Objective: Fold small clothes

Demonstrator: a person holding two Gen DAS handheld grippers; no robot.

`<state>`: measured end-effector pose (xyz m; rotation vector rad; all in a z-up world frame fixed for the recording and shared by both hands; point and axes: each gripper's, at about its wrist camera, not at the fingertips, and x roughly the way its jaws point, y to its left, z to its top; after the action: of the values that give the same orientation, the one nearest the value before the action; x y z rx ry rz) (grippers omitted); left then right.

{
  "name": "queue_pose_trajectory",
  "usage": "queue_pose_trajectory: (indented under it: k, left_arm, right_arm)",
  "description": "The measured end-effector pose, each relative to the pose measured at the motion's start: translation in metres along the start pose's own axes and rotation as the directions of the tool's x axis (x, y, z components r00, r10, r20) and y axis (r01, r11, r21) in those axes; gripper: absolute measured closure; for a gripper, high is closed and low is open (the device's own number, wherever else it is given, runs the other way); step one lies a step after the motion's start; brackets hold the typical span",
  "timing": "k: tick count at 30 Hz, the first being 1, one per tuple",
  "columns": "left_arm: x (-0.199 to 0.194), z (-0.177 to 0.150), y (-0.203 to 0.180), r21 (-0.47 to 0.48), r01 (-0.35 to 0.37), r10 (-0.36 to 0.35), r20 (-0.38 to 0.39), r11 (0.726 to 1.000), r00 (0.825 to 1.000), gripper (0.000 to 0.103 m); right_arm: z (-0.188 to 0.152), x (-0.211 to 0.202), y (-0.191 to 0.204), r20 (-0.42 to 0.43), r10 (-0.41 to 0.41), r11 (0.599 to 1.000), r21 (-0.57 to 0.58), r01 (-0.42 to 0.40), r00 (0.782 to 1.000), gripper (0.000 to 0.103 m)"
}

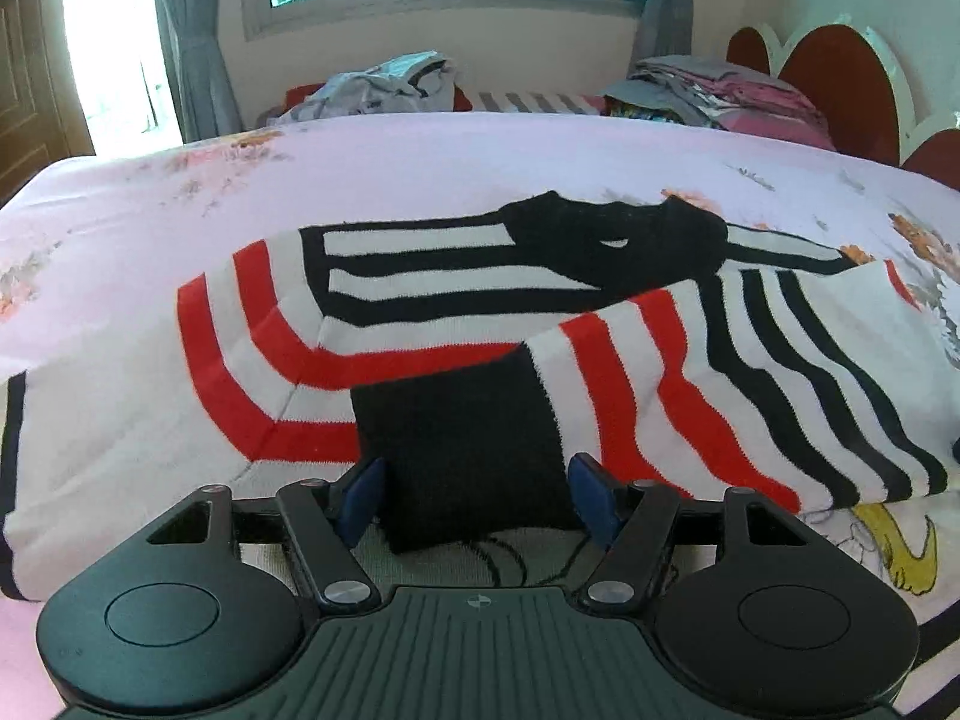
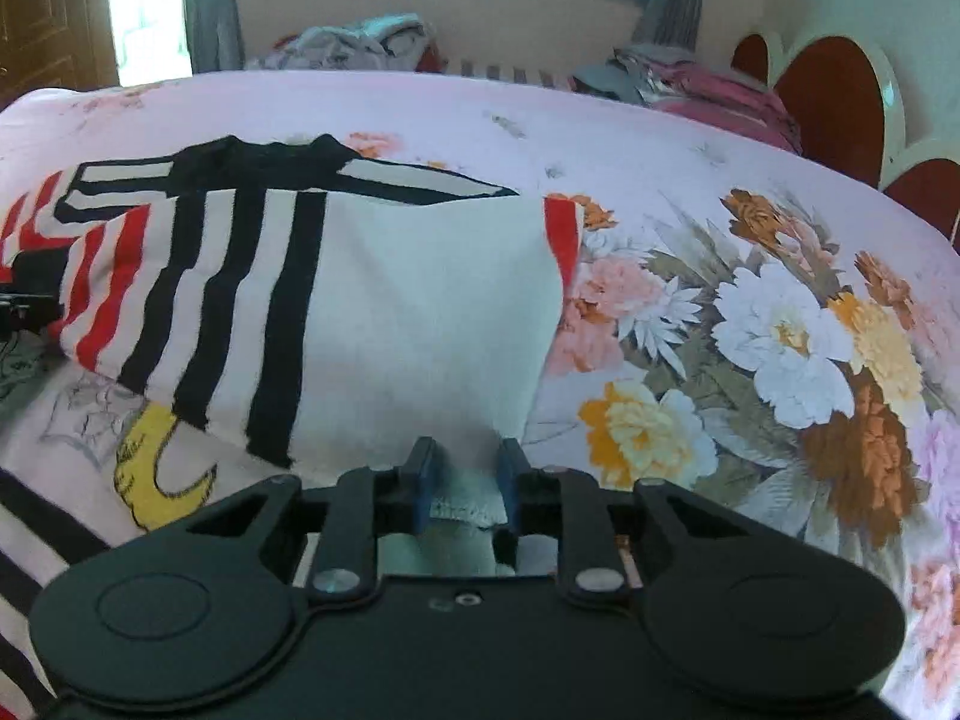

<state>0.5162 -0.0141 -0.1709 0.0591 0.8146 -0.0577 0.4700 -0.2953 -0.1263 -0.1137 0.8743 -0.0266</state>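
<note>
Our left gripper [image 1: 477, 495] is standing wide apart around the black cuff [image 1: 462, 444], while our right gripper [image 2: 462, 480] is pinching the white fabric. We are seeing one striped sweater [image 1: 420, 312], lying near the bed's [image 1: 420, 162] front edge.

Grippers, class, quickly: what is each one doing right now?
Left gripper: open, its pads either side of the sweater's black cuff.
Right gripper: shut on the sweater's white fabric.
</note>
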Motion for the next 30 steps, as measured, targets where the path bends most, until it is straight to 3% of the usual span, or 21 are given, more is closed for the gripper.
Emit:
queue_pose_trajectory:
  k: [2,7,11,13,19,20,21,24,26,27,30]
  left_arm:
    - [-0.004,-0.001,0.002,0.002,0.004,-0.004,0.008,1.000,1.000,0.037]
    - [-0.026,-0.013,0.038,-0.083,-0.009,0.013,0.048,0.996,0.999,0.037]
    - [-0.053,-0.036,0.099,-0.209,-0.015,0.035,0.095,0.978,0.995,0.037]
    - [-0.068,-0.054,0.140,-0.310,-0.039,0.072,0.098,0.950,0.993,0.037]
    - [-0.095,-0.109,0.258,-0.607,-0.115,0.200,0.074,0.787,0.977,0.038]
    - [-0.097,-0.116,0.274,-0.651,-0.114,0.209,0.070,0.750,0.975,0.046]
    - [-0.098,-0.123,0.293,-0.705,-0.108,0.217,0.067,0.701,0.974,0.050]
    - [-0.094,-0.140,0.333,-0.803,-0.083,0.243,0.079,0.590,0.967,0.053]
    - [-0.090,-0.149,0.357,-0.857,-0.023,0.241,0.119,0.514,0.963,0.055]
    - [-0.088,-0.152,0.365,-0.876,0.004,0.242,0.137,0.482,0.961,0.055]
    - [-0.080,-0.156,0.384,-0.907,0.043,0.260,0.166,0.420,0.951,0.056]
  right_arm:
    - [0.006,-0.012,-0.001,0.048,0.004,0.999,0.039,-0.006,0.999,0.079]
    - [0.010,-0.029,0.005,0.070,0.008,0.995,0.097,-0.015,0.998,0.070]
    - [0.013,-0.030,0.013,0.083,0.052,0.985,0.160,-0.065,0.995,0.068]
    - [0.016,-0.033,0.026,0.095,0.040,0.989,0.136,-0.053,0.995,0.068]
    - [0.031,-0.026,0.055,0.094,0.049,0.993,0.105,-0.059,0.994,0.068]
    - [0.033,-0.025,0.059,0.092,0.053,0.993,0.105,-0.062,0.994,0.068]
    - [0.036,-0.024,0.065,0.090,0.058,0.992,0.106,-0.067,0.994,0.068]
    - [0.042,-0.024,0.078,0.091,0.061,0.992,0.106,-0.070,0.994,0.068]
    - [0.045,-0.025,0.085,0.092,0.060,0.993,0.100,-0.069,0.994,0.068]
    - [0.046,-0.026,0.088,0.093,0.055,0.994,0.094,-0.064,0.994,0.068]
    - [0.048,-0.030,0.091,0.096,0.047,0.994,0.093,-0.056,0.994,0.068]
